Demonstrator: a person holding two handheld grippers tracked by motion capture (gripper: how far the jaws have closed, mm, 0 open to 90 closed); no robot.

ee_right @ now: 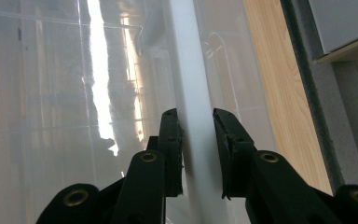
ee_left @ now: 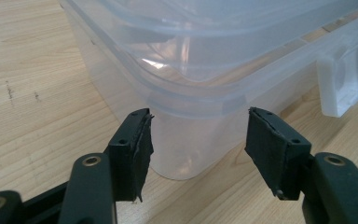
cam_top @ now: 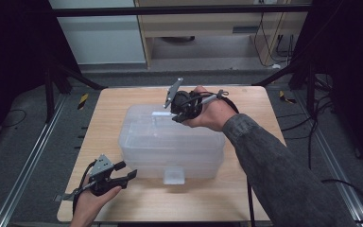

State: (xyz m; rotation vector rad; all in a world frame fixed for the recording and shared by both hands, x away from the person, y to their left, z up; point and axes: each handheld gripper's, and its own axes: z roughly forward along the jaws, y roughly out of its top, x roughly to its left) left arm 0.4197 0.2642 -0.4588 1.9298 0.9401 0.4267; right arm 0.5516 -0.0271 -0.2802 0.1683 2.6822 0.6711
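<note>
The right gripper [ee_right: 198, 154] is reaching down onto the far right part of the clear plastic storage box [cam_top: 170, 142], its two black jaws straddling the white strip of the lid's rim [ee_right: 191, 93]. The left pad looks to be touching that strip while a thin gap is showing at the right pad, so the grip is not fully clamped; the jaws are sitting narrow around the rim. In the high view the right hand [cam_top: 212, 113] is holding this gripper [cam_top: 182, 111] tilted down over the box's far edge, with the cable looping behind the wrist and the sleeve crossing the table's right side.

The left gripper [ee_left: 198, 140] is released, its jaws standing apart with nothing between them. It is pointing at the near left corner of the box [ee_left: 191, 93], close to it but not touching. In the high view the left hand [cam_top: 92, 201] is resting low at the table's near left corner with its gripper [cam_top: 118, 175] just beside the box.

The box is sitting in the middle of the wooden table [cam_top: 123, 99], lid on, looking like stacked translucent tiers. A white latch tab [cam_top: 174, 176] is hanging at the middle of its near side, down against the wall. Beyond the table, dark frame legs and loose cables are lying on the grey floor.
</note>
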